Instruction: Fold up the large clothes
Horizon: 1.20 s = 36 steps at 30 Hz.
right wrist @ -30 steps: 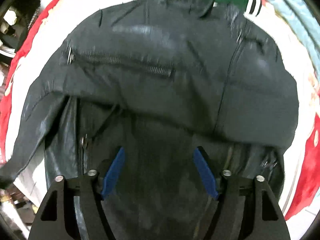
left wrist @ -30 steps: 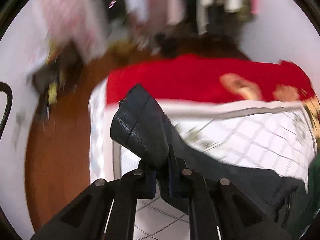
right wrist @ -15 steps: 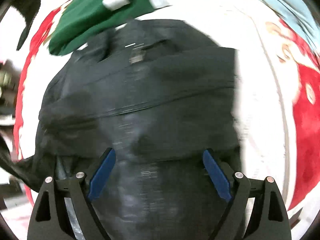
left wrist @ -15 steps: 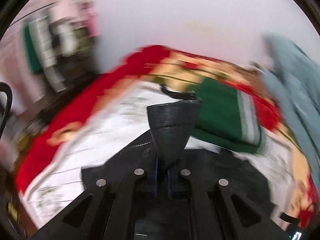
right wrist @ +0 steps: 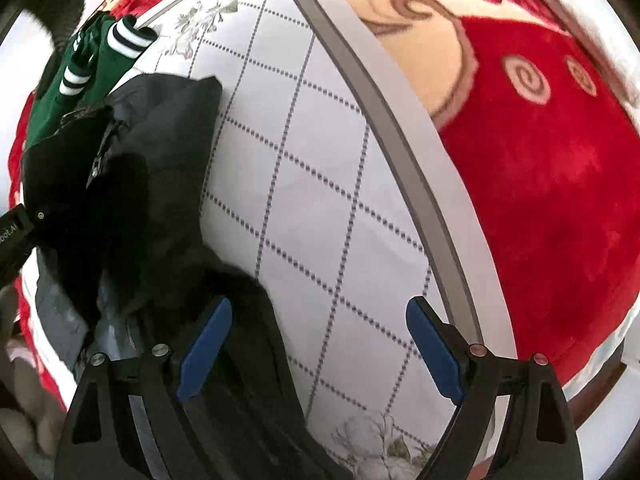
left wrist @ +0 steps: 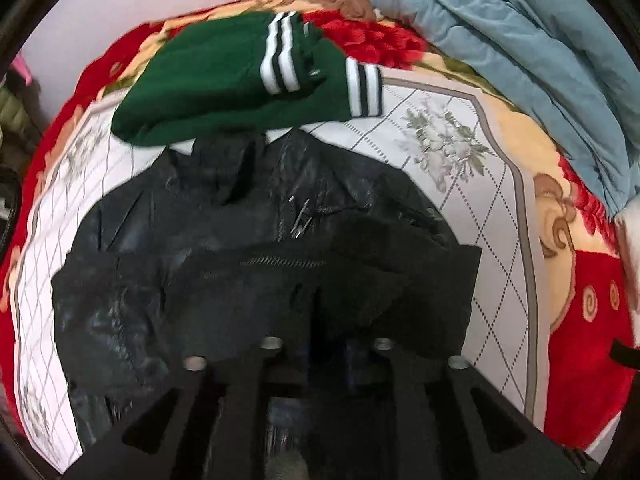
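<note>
Green sweater touching black jacket, blue quilt beyond

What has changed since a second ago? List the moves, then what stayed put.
The left gripper carried the black leather jacket's sleeve, pinched and raised, across onto the jacket body; its jaws are now opening with leather between them. The right gripper slid off the jacket to the white quilted bedspread, open throughout. The folded green striped sweater stayed put.
</note>
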Tool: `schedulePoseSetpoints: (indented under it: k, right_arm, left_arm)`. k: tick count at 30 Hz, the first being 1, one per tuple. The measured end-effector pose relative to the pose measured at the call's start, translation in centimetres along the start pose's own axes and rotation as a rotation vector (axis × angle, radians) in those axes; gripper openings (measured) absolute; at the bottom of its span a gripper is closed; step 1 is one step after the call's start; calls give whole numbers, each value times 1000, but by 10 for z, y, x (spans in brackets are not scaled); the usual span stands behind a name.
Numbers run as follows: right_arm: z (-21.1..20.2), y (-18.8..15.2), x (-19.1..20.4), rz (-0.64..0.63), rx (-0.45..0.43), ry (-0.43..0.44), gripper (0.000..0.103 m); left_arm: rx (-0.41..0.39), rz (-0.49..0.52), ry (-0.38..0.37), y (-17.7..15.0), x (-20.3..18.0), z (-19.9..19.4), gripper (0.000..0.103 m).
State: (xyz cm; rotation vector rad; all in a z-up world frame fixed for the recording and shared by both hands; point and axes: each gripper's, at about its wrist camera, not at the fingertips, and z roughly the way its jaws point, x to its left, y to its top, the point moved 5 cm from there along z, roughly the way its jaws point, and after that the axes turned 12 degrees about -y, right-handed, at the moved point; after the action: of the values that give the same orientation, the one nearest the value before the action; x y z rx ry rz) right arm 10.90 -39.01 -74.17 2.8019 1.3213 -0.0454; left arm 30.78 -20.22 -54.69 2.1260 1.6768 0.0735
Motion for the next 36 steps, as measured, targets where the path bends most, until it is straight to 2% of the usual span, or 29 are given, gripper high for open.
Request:
schedulePoseSetpoints:
  k: [1,2,3,6,9,13,16,18,19,20,21,22,23,26,30,34,36]
  right_arm:
    - [-2,-4,-4,-12,15,10,91]
    - [-1,-8,1,-20,25,20,91]
    - [-3,-10,-1,-27,38,29,91]
    - [-10,-12,-2,-30,82,82,90]
    - [-23,-4,13,-32,83,142,90]
    - [-40,26,52,-47,41,229,90]
    - [-43,62,86,-80,8,277,90]
    - [-36,79,110,-120,-14,241,90]
    - [-27,89,126,-166,-23,207,85]
    - [-16,94,147,-209,-20,181,55]
    - [-7,96,157,-264,-31,92,35]
    - [-3,94,158,-289,-48,40,23]
    - [-5,91,158,-297,-70,26,19]
    - [-27,76,146,-299,-125,14,12]
    - [-52,55,122,-234,-123,23,8]
    - [-24,64,134,-242,-69,-64,10]
    - [-3,72,138,-243,-29,-96,16]
  left_arm:
    - [6,-14,-10,-2,4,-5,59]
    - [10,-34,-23,-6,9,-8,98]
    - [0,-52,-31,-6,14,-13,102]
    - [-21,-87,-13,-5,30,-29,102]
    - [-56,-157,43,-7,63,-55,102]
    - [-69,-278,203,-18,127,-81,102]
    - [-47,-340,349,-31,179,-83,102]
    - [-25,-371,435,-39,211,-76,102]
    - [-19,-382,466,-41,222,-72,102]
    - [-10,-395,493,-44,233,-68,102]
    - [-5,-404,505,-45,241,-64,102]
    - [3,-418,520,-47,249,-60,102]
    - [7,-427,527,-48,254,-58,102]
    - [-3,-451,528,-49,263,-58,102]
    - [17,-455,528,-49,271,-47,102]
    - [82,-447,514,-47,293,-17,103]
    - [90,-434,493,-44,299,-3,103]
